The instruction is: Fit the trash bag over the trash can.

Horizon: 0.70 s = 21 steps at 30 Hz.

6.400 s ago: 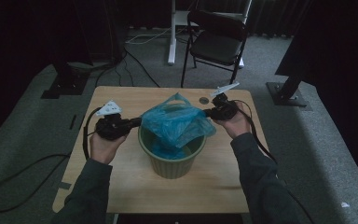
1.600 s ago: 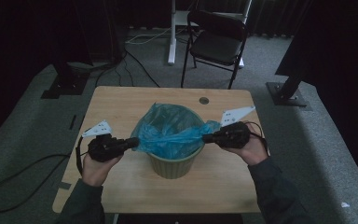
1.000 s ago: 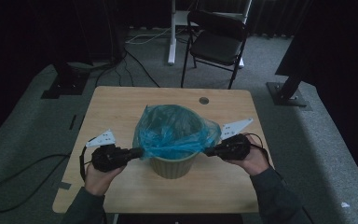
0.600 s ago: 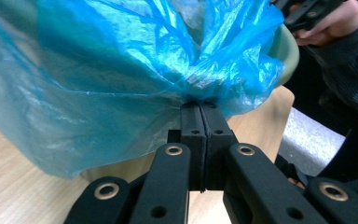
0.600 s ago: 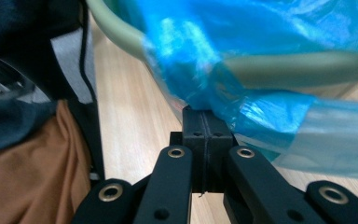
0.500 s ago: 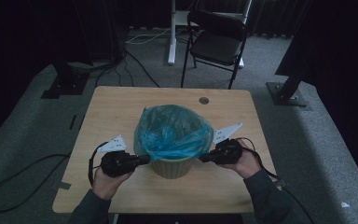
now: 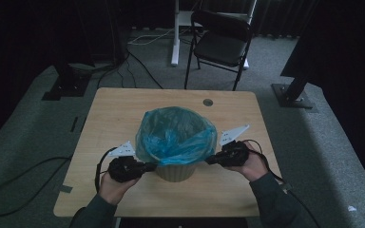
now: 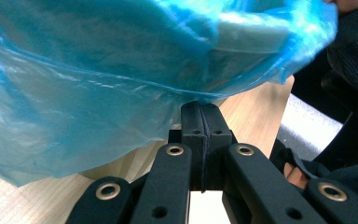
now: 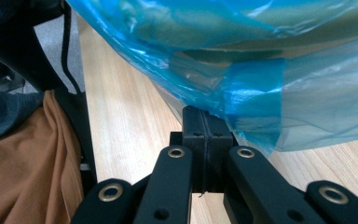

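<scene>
Dim room: black folding chair [image 7: 222, 45], seemingly grey carpet [image 7: 24, 142].

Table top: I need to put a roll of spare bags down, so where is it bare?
The table is bare along the far edge around the small round grommet, and at the far left beyond the blue bag. The near edge is crowded: bin, left gripper, right gripper.

high view overhead; tongs views close, sharing blue bag [image 7: 177, 135].

Probably a dim studio or lab: grey carpet [image 7: 38, 142], black folding metal chair [image 7: 221, 45], black stand bases [image 7: 294, 95], loose floor cables [image 7: 138, 61].
</scene>
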{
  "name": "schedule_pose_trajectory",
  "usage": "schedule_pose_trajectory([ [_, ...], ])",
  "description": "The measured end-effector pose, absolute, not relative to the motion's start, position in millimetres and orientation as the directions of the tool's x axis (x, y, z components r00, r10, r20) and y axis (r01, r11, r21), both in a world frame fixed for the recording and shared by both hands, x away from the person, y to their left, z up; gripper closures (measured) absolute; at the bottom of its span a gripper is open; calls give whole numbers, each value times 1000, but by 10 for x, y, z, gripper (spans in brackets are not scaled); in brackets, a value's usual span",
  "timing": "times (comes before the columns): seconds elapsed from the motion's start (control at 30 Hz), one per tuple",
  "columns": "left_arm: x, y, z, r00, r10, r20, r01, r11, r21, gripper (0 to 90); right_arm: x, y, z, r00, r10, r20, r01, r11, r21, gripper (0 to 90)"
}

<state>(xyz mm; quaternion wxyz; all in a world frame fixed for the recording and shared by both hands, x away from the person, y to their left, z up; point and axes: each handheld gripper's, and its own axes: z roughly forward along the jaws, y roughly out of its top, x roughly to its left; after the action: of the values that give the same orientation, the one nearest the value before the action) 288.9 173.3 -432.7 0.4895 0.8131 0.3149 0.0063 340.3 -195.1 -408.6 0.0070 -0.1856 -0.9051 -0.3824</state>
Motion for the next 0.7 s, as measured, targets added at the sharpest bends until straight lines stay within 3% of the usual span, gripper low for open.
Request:
schedule_pose_trajectory([
  [0.33, 2876, 1934, -4299, 765, 571, -297, 517, -270, 812, 885, 3485, -2174, -4047, -897, 421, 132, 386, 605, 696, 900],
  [0.43, 2860, 2025, -4278, 754, 579, -309, 514, -228, 827, 785, 3490, -2225, -4022, -892, 431, 135, 394, 596, 700, 900],
  [0.5, 2835, 2097, -4239, 759, 576, -304, 496, -209, 843, 753, 3481, -2286, -3991, -892, 428, 145, 396, 586, 707, 876],
  [0.53, 2819, 2139, -4190, 758, 582, -294, 481, -194, 855, 732, 3460, -2328, -3956, -895, 418, 153, 391, 575, 719, 794],
  [0.7, 2822, 2160, -4080, 761, 587, -276, 455, -179, 872, 694, 3435, -2415, -3856, -897, 418, 145, 378, 554, 742, 718],
])
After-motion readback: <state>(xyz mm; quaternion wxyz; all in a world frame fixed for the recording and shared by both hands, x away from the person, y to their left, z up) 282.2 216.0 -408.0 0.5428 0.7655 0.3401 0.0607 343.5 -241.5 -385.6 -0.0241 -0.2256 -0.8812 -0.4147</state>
